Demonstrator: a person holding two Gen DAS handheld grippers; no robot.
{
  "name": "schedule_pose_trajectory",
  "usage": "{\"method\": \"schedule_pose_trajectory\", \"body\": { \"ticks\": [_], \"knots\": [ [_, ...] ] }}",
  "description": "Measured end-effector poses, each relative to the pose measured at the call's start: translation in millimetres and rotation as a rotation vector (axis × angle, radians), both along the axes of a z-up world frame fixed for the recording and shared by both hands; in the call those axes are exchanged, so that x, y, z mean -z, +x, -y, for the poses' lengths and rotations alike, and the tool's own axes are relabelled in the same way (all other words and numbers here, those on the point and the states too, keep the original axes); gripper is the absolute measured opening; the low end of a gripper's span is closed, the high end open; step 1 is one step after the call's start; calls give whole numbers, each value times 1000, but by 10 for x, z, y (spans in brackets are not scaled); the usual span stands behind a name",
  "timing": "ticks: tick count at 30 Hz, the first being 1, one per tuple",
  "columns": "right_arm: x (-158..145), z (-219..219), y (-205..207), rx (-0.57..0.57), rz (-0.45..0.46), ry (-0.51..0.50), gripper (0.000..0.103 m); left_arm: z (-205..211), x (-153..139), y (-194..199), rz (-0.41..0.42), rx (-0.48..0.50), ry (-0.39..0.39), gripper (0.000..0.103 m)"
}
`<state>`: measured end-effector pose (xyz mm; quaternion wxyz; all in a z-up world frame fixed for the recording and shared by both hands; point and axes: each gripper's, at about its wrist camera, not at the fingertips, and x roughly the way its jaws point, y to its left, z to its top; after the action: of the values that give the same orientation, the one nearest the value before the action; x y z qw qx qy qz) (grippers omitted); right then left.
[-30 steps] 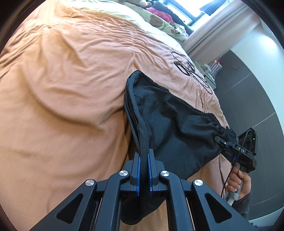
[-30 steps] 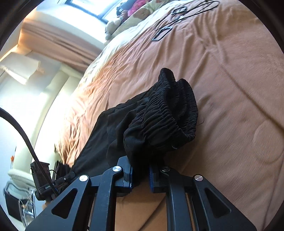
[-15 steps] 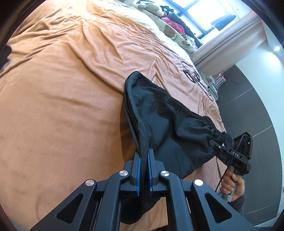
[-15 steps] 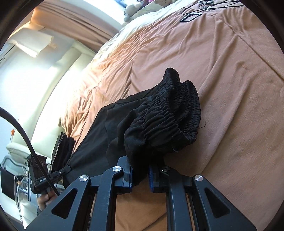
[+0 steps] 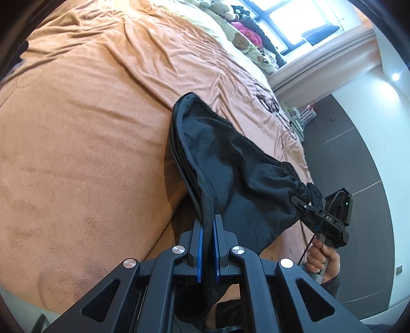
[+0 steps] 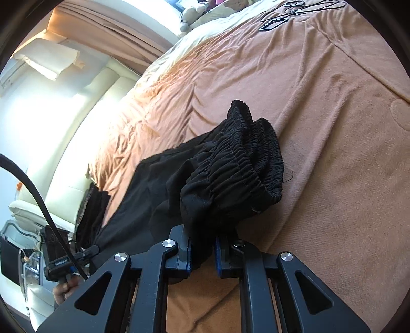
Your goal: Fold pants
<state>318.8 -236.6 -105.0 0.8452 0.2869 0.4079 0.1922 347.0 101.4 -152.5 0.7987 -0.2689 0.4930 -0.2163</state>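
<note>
Black pants (image 5: pixel 238 174) hang stretched between my two grippers above an orange bedspread (image 5: pixel 84 143). My left gripper (image 5: pixel 207 230) is shut on the hem end of the pants, the stitched edge running up from the blue pads. My right gripper (image 6: pixel 202 246) is shut on the bunched elastic waistband (image 6: pixel 243 164). The right gripper also shows in the left wrist view (image 5: pixel 305 207), at the right, gripping the waistband. The left gripper shows in the right wrist view (image 6: pixel 89 252), at the lower left, holding the far end of the pants (image 6: pixel 143 194).
Black cables lie on the bedspread near the far edge (image 5: pixel 269 102) (image 6: pixel 284 12). Pillows and stuffed toys (image 5: pixel 243 41) sit at the head under a window. A cream sofa (image 6: pixel 64 164) stands beside the bed. Dark floor (image 5: pixel 358 158) is to the right.
Both grippers have moved with the pants still held; the views have swung so more of the bed's head and the sofa show. The grips have not changed.
</note>
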Motion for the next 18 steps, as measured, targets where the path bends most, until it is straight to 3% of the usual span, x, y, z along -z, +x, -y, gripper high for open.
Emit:
{"method": "schedule_pose_trajectory", "body": {
  "ticks": [12, 15, 18],
  "knots": [
    [264, -54, 63, 56, -61, -43, 10, 57, 459, 165, -69, -38, 30, 8],
    [216, -76, 34, 50, -84, -48, 17, 31, 504, 138, -82, -45, 15, 10],
    [61, -145, 1, 30, -77, -103, 26, -24, 505, 66, -89, -46, -28, 24]
  ]
}}
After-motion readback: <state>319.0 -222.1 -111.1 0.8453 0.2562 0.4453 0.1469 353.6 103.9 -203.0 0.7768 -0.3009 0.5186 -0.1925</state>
